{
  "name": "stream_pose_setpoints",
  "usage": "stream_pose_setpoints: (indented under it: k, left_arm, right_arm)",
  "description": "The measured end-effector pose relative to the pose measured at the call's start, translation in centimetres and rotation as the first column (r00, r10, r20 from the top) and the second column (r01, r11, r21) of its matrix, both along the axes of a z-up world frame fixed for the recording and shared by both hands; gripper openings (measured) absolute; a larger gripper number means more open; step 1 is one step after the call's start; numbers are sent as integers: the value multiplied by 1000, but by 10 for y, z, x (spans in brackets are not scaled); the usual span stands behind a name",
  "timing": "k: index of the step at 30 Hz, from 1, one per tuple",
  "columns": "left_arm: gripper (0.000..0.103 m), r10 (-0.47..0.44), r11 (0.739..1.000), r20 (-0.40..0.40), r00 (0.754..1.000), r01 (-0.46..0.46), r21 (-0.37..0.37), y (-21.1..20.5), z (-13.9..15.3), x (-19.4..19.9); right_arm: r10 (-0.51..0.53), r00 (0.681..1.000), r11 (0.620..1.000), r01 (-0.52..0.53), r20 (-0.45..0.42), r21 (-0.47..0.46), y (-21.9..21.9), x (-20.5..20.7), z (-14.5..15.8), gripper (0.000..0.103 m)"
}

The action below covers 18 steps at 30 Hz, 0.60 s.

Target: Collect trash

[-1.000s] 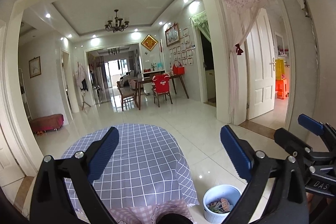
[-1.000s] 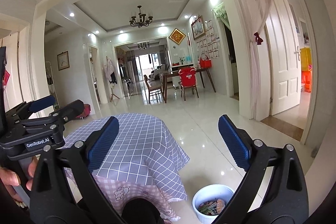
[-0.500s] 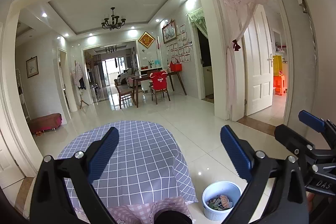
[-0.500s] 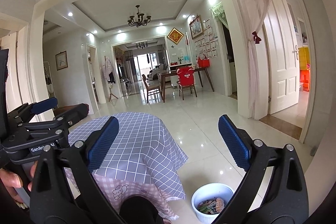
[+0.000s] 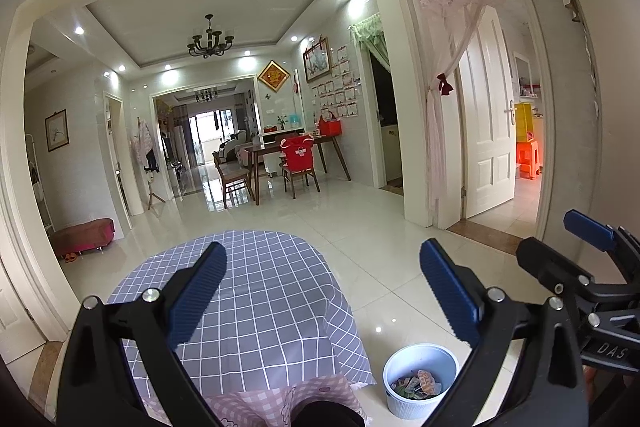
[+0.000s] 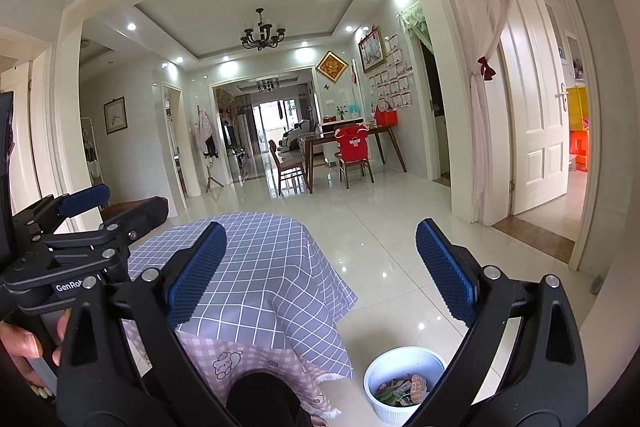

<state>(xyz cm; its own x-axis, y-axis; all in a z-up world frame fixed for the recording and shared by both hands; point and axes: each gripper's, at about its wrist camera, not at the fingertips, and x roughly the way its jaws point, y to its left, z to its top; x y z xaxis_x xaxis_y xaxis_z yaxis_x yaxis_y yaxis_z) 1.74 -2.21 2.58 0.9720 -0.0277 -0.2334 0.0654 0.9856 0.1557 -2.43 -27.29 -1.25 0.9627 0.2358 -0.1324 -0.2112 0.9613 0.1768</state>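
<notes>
A white bin (image 5: 420,379) with several colourful wrappers inside stands on the floor to the right of a round table covered in a grey checked cloth (image 5: 256,299). It also shows in the right wrist view (image 6: 404,383). My left gripper (image 5: 322,291) is open and empty, held above the table's near edge. My right gripper (image 6: 320,271) is open and empty, to the right of the left one, above the table's edge and the bin. No loose trash shows on the cloth.
A glossy tiled floor (image 5: 360,227) stretches ahead to a dining table with chairs (image 5: 280,159). A white door (image 5: 488,123) and curtain stand at the right. A red stool (image 5: 82,235) sits at the left wall.
Both views have shifted only slightly; the table and bin sit a little lower and closer. Both grippers stay open and empty.
</notes>
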Motion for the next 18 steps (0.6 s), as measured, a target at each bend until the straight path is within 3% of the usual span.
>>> stream_pose_setpoints:
  k: [18]
  left_arm:
    - [95,-13,1000,-1,1000,13,9,-2,-4,0]
  right_arm:
    - [4,1000,1000,-4,-10,2,2,1,-8,94]
